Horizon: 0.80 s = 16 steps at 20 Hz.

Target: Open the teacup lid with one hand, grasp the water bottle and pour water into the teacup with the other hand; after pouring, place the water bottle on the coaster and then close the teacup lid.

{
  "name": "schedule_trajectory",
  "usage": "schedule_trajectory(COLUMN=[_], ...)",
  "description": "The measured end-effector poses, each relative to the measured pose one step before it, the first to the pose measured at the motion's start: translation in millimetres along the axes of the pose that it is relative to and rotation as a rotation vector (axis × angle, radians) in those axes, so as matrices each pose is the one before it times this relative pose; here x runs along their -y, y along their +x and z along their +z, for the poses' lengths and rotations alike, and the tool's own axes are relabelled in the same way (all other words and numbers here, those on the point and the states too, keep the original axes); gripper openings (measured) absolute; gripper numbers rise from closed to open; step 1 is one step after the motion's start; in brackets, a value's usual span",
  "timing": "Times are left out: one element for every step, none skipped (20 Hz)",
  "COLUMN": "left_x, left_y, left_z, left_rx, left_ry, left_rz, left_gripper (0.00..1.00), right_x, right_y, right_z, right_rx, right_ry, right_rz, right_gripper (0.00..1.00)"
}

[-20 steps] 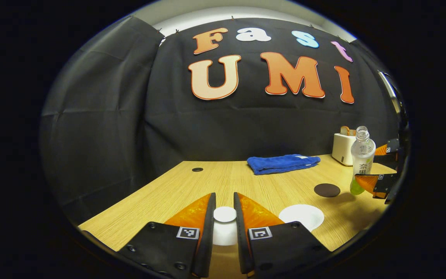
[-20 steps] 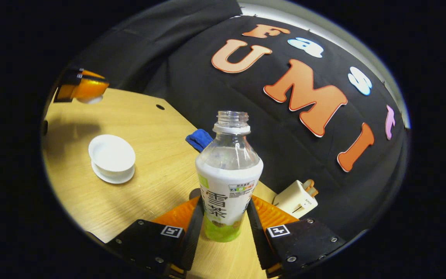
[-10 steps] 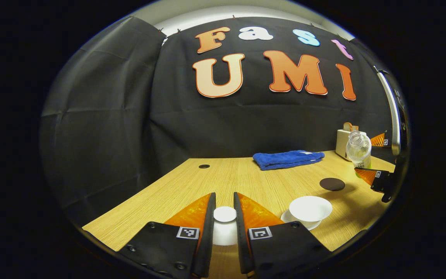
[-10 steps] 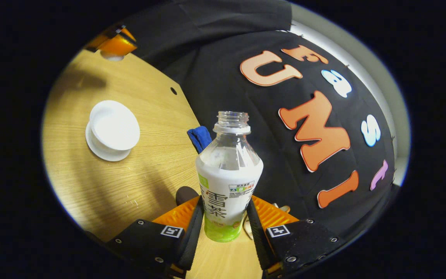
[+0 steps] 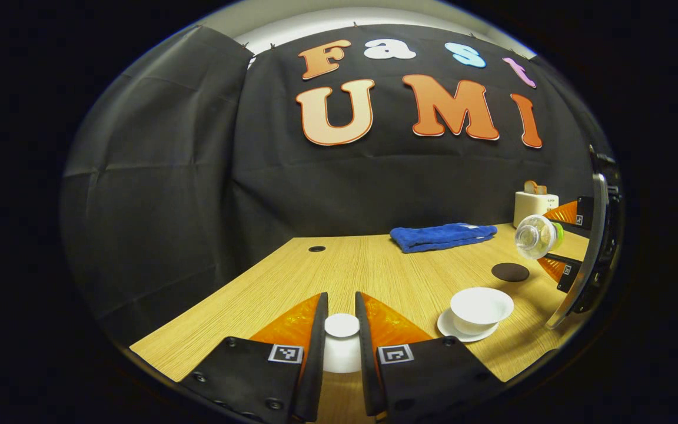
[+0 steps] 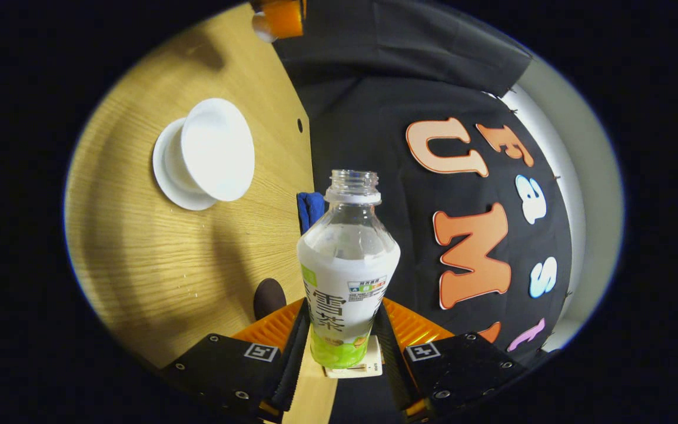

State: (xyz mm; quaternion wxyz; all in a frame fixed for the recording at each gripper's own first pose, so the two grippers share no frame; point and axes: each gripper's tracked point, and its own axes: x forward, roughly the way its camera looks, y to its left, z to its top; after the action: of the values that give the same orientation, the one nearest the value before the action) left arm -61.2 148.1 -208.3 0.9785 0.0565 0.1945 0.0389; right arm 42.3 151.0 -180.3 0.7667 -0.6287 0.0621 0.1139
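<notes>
We see the right gripper roll the water bottle from upright to nearly sideways, mouth now toward the teacup, which sits nearer ahead-left of it than a second ago.

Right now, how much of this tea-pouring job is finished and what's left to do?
Done: the lid is off, gripped by the left gripper, and the teacup sits open on its saucer. In hand: the right gripper holds the water bottle, tipped on its side toward the cup; no water shows leaving it. Left: pouring, setting the bottle on the dark coaster, closing the lid.
</notes>
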Motion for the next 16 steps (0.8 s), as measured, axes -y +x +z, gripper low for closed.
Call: schedule_trajectory(left_x=[-0.81, -0.7, -1.45, -2.65, -1.92, -1.75, -1.99, -2.34, -0.96, -1.41, -1.23, -0.03, -0.85, -1.06, -0.34, -0.46], left_y=[-0.03, -1.0, 0.0, -0.92, -0.66, -0.32, -0.16, -1.03, -1.25, -0.5, -0.57, -1.06, 0.14, -0.11, 0.55, 0.02], left_z=[-0.31, -2.04, -0.79, 1.71, 0.24, -1.0, 0.03, 0.32, 1.34, -1.36, 0.14, -0.48, 0.81, -0.38, -0.34, -0.47], left_rx=[-0.00122, -0.00086, -0.0021, 0.00153, 0.00007, 0.00286, -0.00014, -0.00089, 0.00393, 0.00001, -0.00095, -0.0004, 0.0007, 0.00081, -0.00063, -0.00053], left_ry=[-0.00094, 0.00149, 0.0013, 0.00042, -0.00072, -0.00065, 0.00065, -0.00551, -0.00725, -0.00067, 0.00139, -0.00037, 0.00077, -0.00044, -0.00176, -0.00122], left_rz=[-0.0016, 0.00009, 0.00033, 0.00258, 0.00087, 0.00071, 0.00214, 0.00107, 0.00002, 0.00195, 0.00087, -0.00162, 0.00012, 0.00037, 0.00051, -0.00108], left_gripper=[0.32, 0.32, 0.32, 0.3, 0.32, 0.31, 0.31, 0.32, 0.3, 0.31, 0.32, 0.32, 0.32, 0.32, 0.32, 0.31], right_x=[0.92, -0.35, 1.21, 2.58, 2.94, 2.9, 3.09, 3.56, -0.13, -2.55, -1.81, 1.85, 3.95, 2.22, 1.37, -1.84], right_y=[1.73, -0.33, -1.14, 0.09, -0.58, 1.17, 1.33, 7.16, 2.37, 0.12, 0.33, 0.11, -0.41, 0.48, -0.65, 1.12], right_z=[2.17, 1.88, 1.74, 2.56, 1.51, 3.37, 3.45, 1.96, 1.02, -0.06, 0.3, 1.9, -0.23, -0.77, 0.36, -1.73], right_rx=[0.00307, 0.006, 0.00548, 0.00734, 0.00558, 0.00673, 0.0088, 0.00745, 0.00743, 0.0067, 0.00739, 0.00711, 0.00163, 0.00038, 0.00048, 0.00145], right_ry=[-0.02085, -0.02272, -0.02791, -0.03067, -0.03342, -0.03009, -0.02579, -0.0215, -0.01574, -0.01524, -0.0193, -0.02421, -0.02338, -0.01522, -0.00632, -0.00396], right_rz=[-0.00386, -0.00569, -0.01069, -0.01667, -0.01713, -0.01542, -0.01127, -0.00561, -0.00234, 0.00048, -0.00003, -0.00888, -0.01469, -0.01215, -0.00407, -0.0056], right_gripper=[0.64, 0.64, 0.64, 0.64, 0.64, 0.64, 0.64, 0.67, 0.64, 0.64, 0.64, 0.64, 0.67, 0.64, 0.64, 0.64])
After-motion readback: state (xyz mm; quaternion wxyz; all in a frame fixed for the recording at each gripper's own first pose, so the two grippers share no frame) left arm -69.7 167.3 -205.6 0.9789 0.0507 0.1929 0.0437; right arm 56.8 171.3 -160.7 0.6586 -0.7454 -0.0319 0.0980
